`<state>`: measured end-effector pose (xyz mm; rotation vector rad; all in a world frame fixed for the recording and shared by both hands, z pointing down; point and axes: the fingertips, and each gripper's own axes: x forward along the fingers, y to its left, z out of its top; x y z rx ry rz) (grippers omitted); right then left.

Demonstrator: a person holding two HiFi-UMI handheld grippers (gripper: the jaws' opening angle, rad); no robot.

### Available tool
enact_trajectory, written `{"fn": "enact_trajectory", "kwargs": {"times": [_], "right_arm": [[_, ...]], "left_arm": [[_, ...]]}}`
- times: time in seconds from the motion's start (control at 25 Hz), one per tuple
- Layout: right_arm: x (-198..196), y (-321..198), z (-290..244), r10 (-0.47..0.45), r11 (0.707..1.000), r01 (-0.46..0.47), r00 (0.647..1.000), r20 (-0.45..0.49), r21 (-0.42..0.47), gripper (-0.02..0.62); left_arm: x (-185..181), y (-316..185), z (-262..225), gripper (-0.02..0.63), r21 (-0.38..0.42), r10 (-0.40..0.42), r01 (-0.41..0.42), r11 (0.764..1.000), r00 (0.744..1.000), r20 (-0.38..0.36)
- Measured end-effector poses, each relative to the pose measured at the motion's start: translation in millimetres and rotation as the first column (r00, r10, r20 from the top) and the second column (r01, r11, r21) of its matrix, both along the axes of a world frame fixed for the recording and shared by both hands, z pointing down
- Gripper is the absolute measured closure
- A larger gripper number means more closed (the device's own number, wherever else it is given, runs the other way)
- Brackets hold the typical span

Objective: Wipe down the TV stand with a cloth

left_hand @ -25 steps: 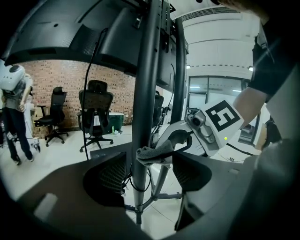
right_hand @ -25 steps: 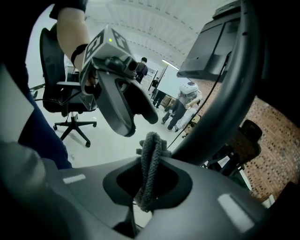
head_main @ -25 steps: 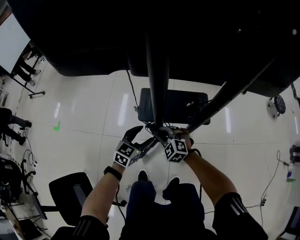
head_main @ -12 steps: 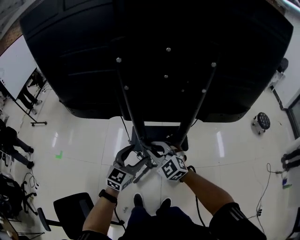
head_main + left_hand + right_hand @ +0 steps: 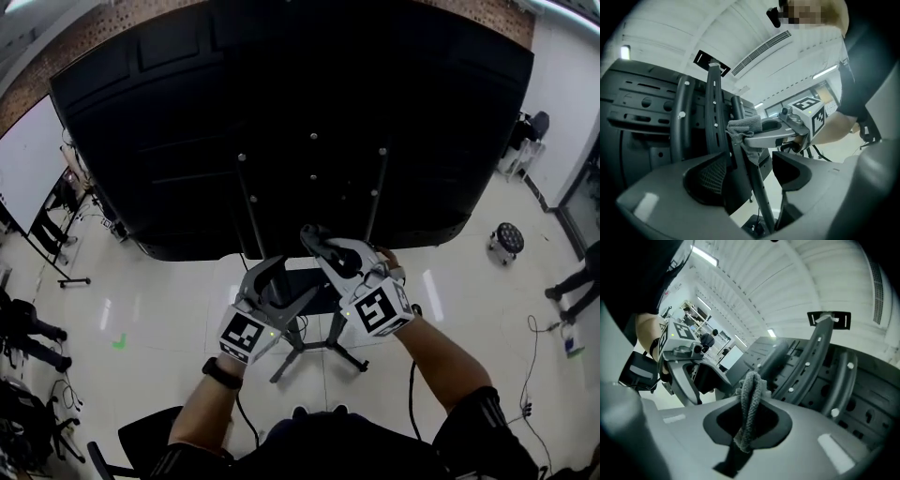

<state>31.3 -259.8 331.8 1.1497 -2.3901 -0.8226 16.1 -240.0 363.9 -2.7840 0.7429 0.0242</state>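
Nearest the person, the left gripper (image 5: 286, 286) carries a cube of black-and-white square markers, and its fingers (image 5: 705, 176) are spread wide. A slim dark upright (image 5: 758, 199) of the TV stand (image 5: 309, 342) rises between them; whether either finger touches it cannot be told. Just beyond and slightly higher, the right gripper (image 5: 323, 246), with a like marker cube, has its fingers (image 5: 787, 425) pinched tight on a grey cloth (image 5: 749, 399), whose bunched fold stands up out of the grip. In the left gripper view that cloth (image 5: 740, 127) lies against the same upright, above the left fingers, with the right gripper (image 5: 769, 135) reaching in from the side. Behind both grippers the stand's two perforated black rails (image 5: 820, 352) run up the back of the big black TV (image 5: 281, 112), dotted with pale screw heads. Farther down lie the glossy white floor (image 5: 159, 309) and a black chair (image 5: 141, 427); a whiteboard (image 5: 28, 159) stands at the far left.
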Motion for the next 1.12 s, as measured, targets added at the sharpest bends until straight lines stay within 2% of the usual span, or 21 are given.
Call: {"fn": "enact_trajectory", "kwargs": {"times": [0.28, 0.48, 0.6, 0.72, 0.92, 1.12], "right_arm": [[34, 17, -79, 0.089, 0.989, -0.084, 0.996, -0.030, 0.123, 0.566], [67, 23, -136, 0.125, 0.969, -0.107, 0.990, -0.066, 0.223, 0.566], [88, 14, -160, 0.120, 0.968, -0.105, 0.991, -0.052, 0.229, 0.566], [103, -4, -176, 0.101, 0.970, -0.081, 0.992, -0.077, 0.231, 0.566], [120, -33, -191, 0.020, 0.970, 0.013, 0.991, -0.131, 0.243, 0.566], [120, -30, -186, -0.066, 0.961, 0.123, 0.972, -0.226, 0.249, 0.566]], "left_arm": [[33, 21, -59, 0.275, 0.103, 0.144, -0.144, 0.984, 0.990, 0.005], [54, 23, -99, 0.278, 0.141, 0.171, -0.166, 0.976, 0.985, -0.024], [68, 19, -113, 0.278, 0.163, 0.158, -0.152, 0.975, 0.987, -0.024], [84, 8, -120, 0.278, 0.171, 0.136, -0.132, 0.976, 0.991, -0.013], [106, -3, -141, 0.278, 0.197, 0.081, -0.076, 0.977, 0.997, -0.017], [112, -11, -137, 0.278, 0.177, -0.009, 0.012, 0.984, 1.000, -0.014]]}}
